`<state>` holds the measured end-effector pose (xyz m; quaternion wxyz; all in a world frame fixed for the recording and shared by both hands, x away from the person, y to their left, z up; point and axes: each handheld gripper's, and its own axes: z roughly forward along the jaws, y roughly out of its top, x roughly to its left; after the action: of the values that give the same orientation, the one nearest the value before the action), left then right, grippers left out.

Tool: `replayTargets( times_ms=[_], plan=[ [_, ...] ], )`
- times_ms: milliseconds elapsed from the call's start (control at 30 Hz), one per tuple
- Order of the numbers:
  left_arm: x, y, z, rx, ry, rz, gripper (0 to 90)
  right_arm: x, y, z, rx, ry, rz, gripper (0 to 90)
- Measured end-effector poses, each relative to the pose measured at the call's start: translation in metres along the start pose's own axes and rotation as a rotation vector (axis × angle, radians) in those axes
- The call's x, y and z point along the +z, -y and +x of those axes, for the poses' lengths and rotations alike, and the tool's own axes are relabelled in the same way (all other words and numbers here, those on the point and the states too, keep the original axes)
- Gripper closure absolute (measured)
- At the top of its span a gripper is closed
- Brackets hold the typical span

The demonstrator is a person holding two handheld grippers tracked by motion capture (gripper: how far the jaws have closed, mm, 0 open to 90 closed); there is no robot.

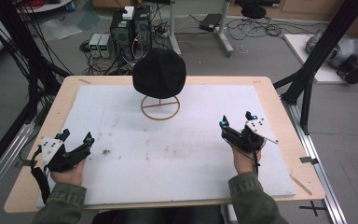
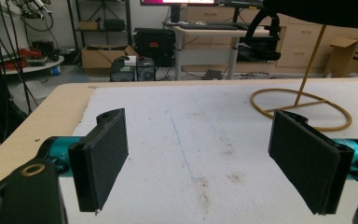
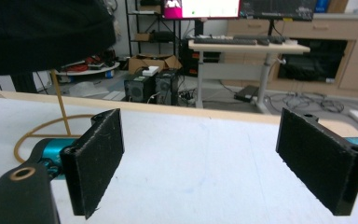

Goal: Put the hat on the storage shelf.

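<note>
- Your left gripper [image 1: 76, 136] sits low at the near left of the worktop [image 1: 37, 154], over the left edge of the white foam sheet [image 1: 177, 154]. Its jaws stand wide apart with nothing between them, and only bare, lightly stained foam shows in the gap in the left gripper view.
- Your right gripper [image 1: 236, 119] is at the near right of the sheet, pointing away from you. Its jaws are spread wide too and carry nothing.
- The black hat [image 1: 159, 72] rests on top of the tan wire stand [image 1: 160, 108], at the far middle of the sheet, well apart from both grippers.
- The stand's round base ring lies flat on the foam, and a thin stem rises from it into the hat.
- In the left gripper view the stand [image 2: 303, 105] shows ahead and to the right, with the hat's rim [image 2: 326, 11] at the top edge.
- In the right gripper view the hat [image 3: 42, 32] hangs large at the upper left, above the stand [image 3: 60, 105].
</note>
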<state>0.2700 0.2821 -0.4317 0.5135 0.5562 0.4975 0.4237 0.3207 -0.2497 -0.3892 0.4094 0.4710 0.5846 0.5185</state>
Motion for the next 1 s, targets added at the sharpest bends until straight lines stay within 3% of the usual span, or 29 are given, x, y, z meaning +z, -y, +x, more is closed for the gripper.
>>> replayTargets(
  times_ms=[100, 333, 400, 500, 633, 700, 1000],
  plan=[
    [0.000, 0.000, 0.000, 0.001, 0.001, 0.001, 20.1, -0.009, 0.007, -0.007, 0.023, 0.008, 0.016, 14.4],
    [0.000, 0.000, 0.000, 0.001, -0.004, 0.004, 20.1, -0.026, 0.032, -0.027, 0.007, 0.064, 0.021, 14.3],
    [0.000, 0.000, 0.000, 0.001, -0.005, 0.003, 20.1, -0.031, 0.042, -0.033, 0.017, 0.092, 0.016, 14.3],
    [0.002, 0.001, -0.002, 0.001, 0.003, 0.002, 19.7, -0.034, 0.048, -0.041, 0.072, 0.107, 0.023, 14.3],
    [0.003, 0.001, -0.004, -0.001, 0.006, 0.006, 19.2, -0.034, 0.049, -0.044, 0.042, 0.149, 0.009, 14.3],
    [0.003, 0.001, -0.004, 0.001, 0.006, 0.008, 19.2, -0.033, 0.051, -0.043, 0.058, 0.149, 0.016, 14.2],
    [0.003, 0.001, -0.003, 0.002, -0.003, 0.008, 19.2, -0.031, 0.053, -0.044, 0.034, 0.165, 0.016, 13.7]
  ],
)
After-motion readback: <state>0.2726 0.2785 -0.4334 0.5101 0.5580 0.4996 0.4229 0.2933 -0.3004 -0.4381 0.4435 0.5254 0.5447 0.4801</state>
